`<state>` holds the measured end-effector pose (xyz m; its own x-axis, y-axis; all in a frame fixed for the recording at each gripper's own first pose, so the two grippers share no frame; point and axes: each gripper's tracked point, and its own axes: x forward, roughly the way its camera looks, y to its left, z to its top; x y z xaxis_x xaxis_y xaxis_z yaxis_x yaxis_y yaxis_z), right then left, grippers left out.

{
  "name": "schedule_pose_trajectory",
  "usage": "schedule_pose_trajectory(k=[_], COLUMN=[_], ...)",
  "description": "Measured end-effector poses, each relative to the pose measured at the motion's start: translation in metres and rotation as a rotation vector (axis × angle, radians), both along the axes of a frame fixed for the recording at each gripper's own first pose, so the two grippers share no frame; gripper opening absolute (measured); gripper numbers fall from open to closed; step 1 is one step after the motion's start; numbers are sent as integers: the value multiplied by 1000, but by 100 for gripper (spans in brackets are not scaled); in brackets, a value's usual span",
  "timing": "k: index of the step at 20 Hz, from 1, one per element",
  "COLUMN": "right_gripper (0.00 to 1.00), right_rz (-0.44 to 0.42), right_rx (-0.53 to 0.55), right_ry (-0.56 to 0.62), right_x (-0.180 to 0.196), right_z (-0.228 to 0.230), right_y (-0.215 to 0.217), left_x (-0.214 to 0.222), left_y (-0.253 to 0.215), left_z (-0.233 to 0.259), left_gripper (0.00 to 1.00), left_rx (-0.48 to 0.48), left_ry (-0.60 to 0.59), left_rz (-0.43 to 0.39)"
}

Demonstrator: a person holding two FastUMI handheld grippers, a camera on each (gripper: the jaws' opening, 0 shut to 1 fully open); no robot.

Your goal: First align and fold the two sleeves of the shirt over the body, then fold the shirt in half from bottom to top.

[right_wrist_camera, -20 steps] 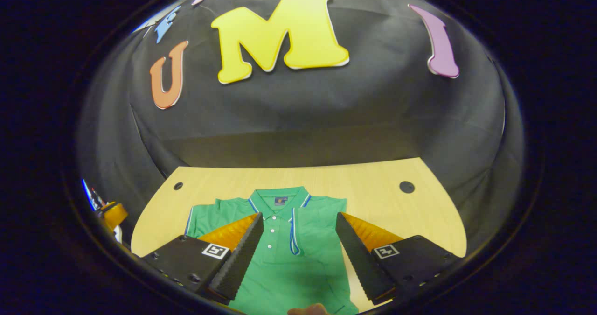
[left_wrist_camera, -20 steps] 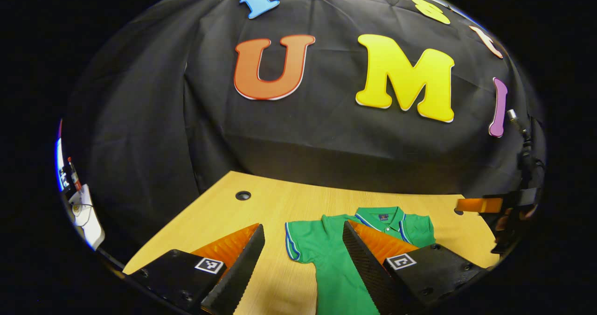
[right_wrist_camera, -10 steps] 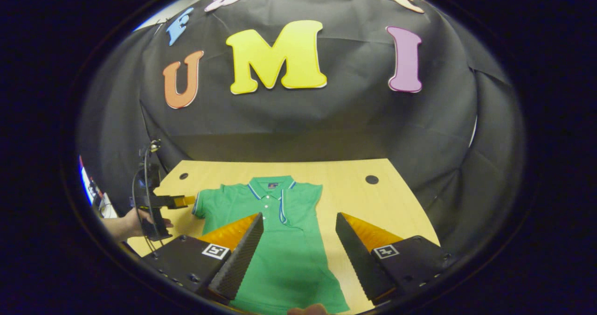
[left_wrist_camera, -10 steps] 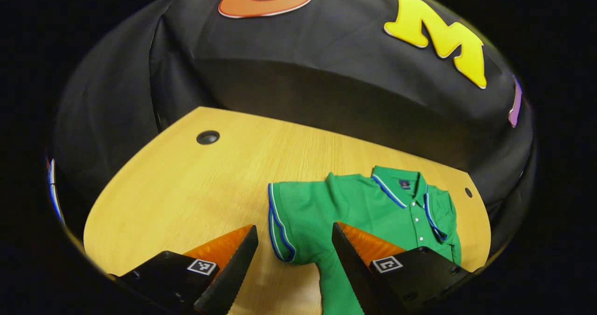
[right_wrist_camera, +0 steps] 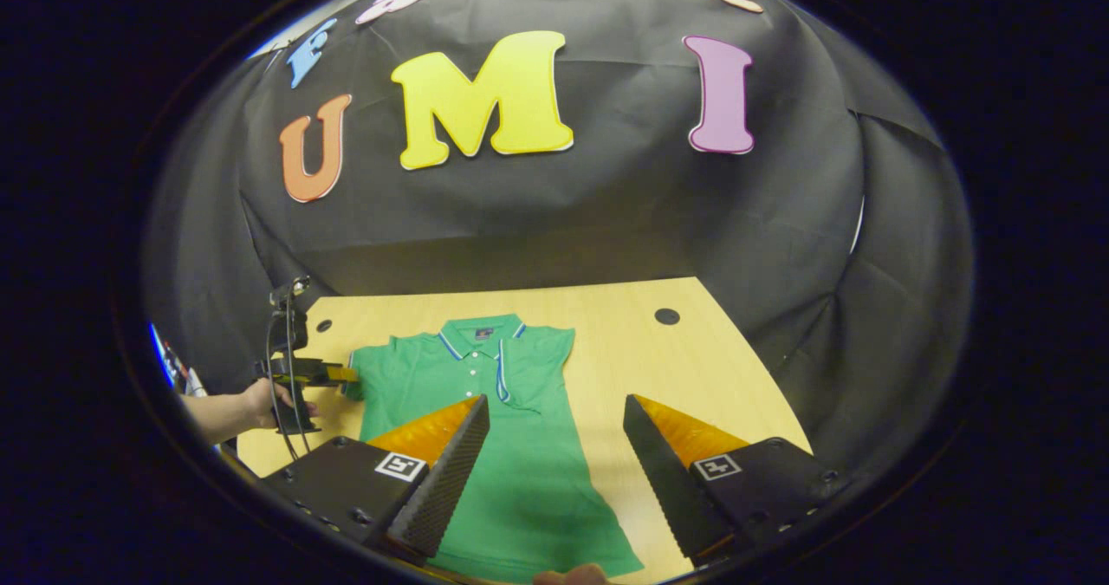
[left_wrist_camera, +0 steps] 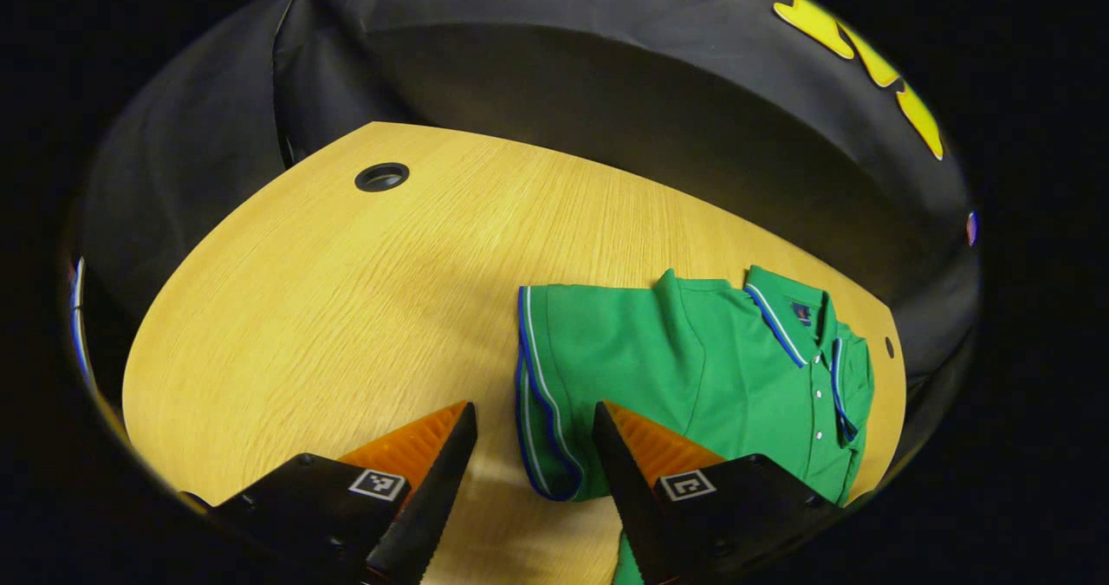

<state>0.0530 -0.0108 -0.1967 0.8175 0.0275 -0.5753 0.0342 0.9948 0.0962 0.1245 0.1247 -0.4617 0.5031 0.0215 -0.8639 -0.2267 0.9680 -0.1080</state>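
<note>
Left gripper view: wide-open, empty left tongs (left_wrist_camera: 530, 446) straddle the green shirt's (left_wrist_camera: 693, 377) outspread sleeve (left_wrist_camera: 546, 394) on the desk (left_wrist_camera: 346, 290); right tongs (right_wrist_camera: 554, 446) hover open, empty. Judged step: sleeve folding; next, pinch the cuff.

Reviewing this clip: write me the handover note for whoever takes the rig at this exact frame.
Left gripper: jaws open, holding nothing, low at the striped cuff of the shirt's left sleeve, which lies spread flat on the wooden table.
Right gripper: jaws open, holding nothing, above the shirt's lower body.
Green polo shirt: face up, collar toward the booth wall.
Done: the right sleeve looks already folded over the body.
Left: grip and fold the left sleeve over the body, then fold the shirt bottom to top.
</note>
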Motion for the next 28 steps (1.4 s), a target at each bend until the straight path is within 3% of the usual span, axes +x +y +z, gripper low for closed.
schedule_pose_trajectory(k=[3,4,5,6,7,9,10,12,15,24,28], right_gripper=[96,96,96,96,96,96,96,96,93,96,96], right_rz=[13,18,20,18,12,-8,-18,-38,-55,-47,-62], right_rx=[10,15,19,25,30,42,50,59,72,85,93], right_ry=[5,5,6,6,5,7,11,20,16,-8,-19], right_x=[3,3,4,4,5,6,6,8,10,3,-7], right_z=[-5,-6,-7,-8,-8,-10,-12,-16,-17,-14,-10], right_y=[10,13,15,15,14,7,4,-3,-6,-6,-18], left_x=[0,0,1,0,1,3,5,6,9,27,36], left_y=[-3,-7,-10,-11,-13,-23,-24,-23,-24,-54,-84], left_z=[-5,-2,-2,-3,-3,-3,-2,-3,5,70,94], left_gripper=[87,100,70,75,54,43,23,10,6,6,6], left_rx=[107,108,110,115,119,92,86,81,70,-25,28], left_ry=[29,31,35,42,49,52,54,56,42,-78,-90], left_rz=[-78,-75,-76,-89,-117,-184,-207,-230,-243,-222,-289])
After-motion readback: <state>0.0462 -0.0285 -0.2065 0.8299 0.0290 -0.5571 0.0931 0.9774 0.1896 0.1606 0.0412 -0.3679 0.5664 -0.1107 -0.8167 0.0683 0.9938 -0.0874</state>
